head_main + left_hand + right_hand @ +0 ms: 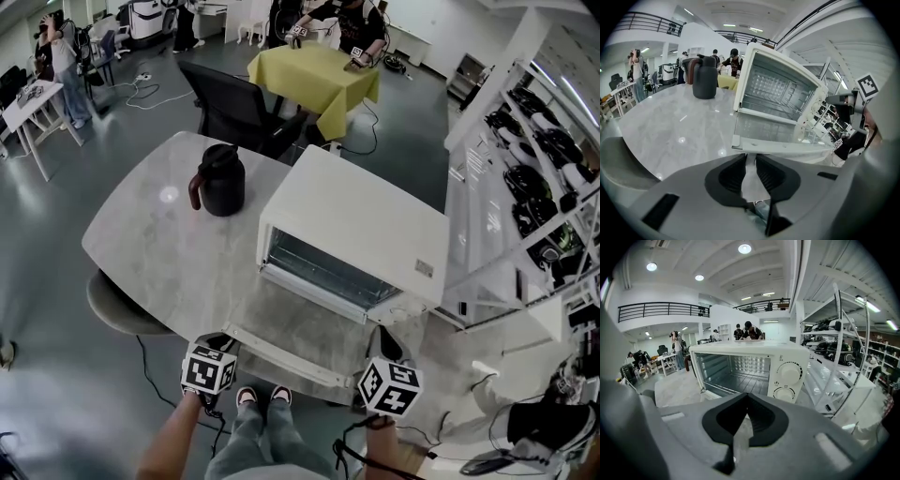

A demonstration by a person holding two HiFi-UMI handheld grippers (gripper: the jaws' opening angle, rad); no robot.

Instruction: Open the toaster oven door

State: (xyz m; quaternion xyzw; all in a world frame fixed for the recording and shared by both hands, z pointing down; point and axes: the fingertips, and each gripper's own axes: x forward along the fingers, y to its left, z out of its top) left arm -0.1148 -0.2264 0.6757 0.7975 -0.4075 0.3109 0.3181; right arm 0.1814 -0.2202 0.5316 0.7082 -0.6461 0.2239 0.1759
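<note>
Pinching edge of lowered door (783, 147) in left claw (749, 157), with right claw (747, 395) closed empty before oven (750, 364); jug (704, 77) ahead-left of left claw; pinch spot half hidden.

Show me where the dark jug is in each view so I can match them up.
Head view: the dark jug stands upper left of centre on the table, left of the toaster oven.
Left gripper view: upper left, left of the oven's open cavity.
Right gripper view: not clearly in it; the oven blocks that side.
Shared landmark: the white toaster oven, door down.
</note>
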